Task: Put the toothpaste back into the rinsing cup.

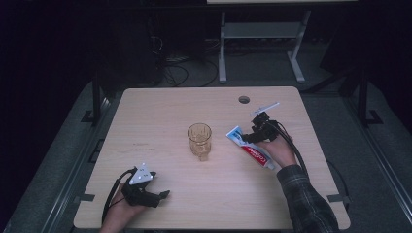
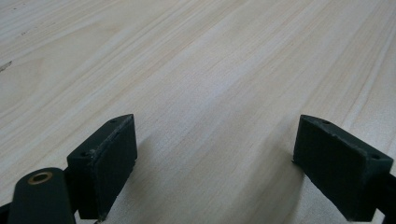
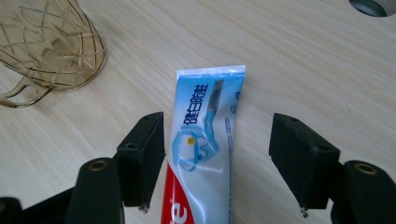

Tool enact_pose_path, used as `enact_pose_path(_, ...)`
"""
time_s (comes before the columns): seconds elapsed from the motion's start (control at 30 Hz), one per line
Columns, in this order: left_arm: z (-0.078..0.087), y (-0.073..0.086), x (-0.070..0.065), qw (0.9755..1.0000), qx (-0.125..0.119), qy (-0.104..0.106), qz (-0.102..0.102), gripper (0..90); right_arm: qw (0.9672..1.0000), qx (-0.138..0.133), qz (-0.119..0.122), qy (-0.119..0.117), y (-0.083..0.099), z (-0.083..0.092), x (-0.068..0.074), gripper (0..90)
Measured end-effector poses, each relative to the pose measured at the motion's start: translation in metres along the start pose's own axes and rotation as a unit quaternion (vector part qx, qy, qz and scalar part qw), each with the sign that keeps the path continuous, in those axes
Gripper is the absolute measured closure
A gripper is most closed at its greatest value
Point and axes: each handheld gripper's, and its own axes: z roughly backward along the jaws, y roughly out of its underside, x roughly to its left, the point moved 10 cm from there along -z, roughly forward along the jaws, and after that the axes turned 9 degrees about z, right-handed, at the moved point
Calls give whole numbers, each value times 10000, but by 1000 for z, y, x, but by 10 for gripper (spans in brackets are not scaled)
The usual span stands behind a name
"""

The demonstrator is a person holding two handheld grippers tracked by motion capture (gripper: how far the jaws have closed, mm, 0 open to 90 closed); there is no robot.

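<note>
My right gripper (image 1: 252, 132) sits over the right half of the worktop (image 1: 160, 111), above the flat crimped end of the toothpaste tube (image 1: 250, 148). In the right gripper view, my right gripper (image 3: 217, 161) has its jaws spread, one on each side of the toothpaste tube (image 3: 205, 140). The left pad stands just beside the tube's edge; whether it touches cannot be told. The right pad stands clearly apart from it, with bare wood between. Nothing is pinched.

The tube lies flat on the worktop. Its white-and-blue crimped end points toward the cup, and its red part runs back under my right hand (image 1: 281, 151). The print faces up.

The amber glass cup (image 1: 199, 140) stands upright near the middle of the worktop, left of the tube and apart from it. In the right gripper view, the amber glass cup (image 3: 49, 46) appears at the upper left, with its handle toward the camera. A round cable hole (image 1: 244, 99) lies near the far edge of the worktop, beyond the tube.

My left gripper (image 1: 145, 191) rests low at the near left of the worktop, well apart from the cup and the tube. In the left gripper view, my left gripper (image 2: 215, 163) has its jaws spread wide, with bare wood between the pads.
</note>
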Motion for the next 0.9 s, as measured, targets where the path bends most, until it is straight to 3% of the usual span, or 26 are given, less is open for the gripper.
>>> enact_pose_path(0.2, 0, 0, 0, 10000, -4, 7, -7, 128, 9999, 95, 95, -13, -3, -11, 3, 351)
enact_pose_path(0.9, 0, 0, -1, 10000, 8, 12, -19, 128, 9976, 638, 246, -67, 14, -43, 7, 348)
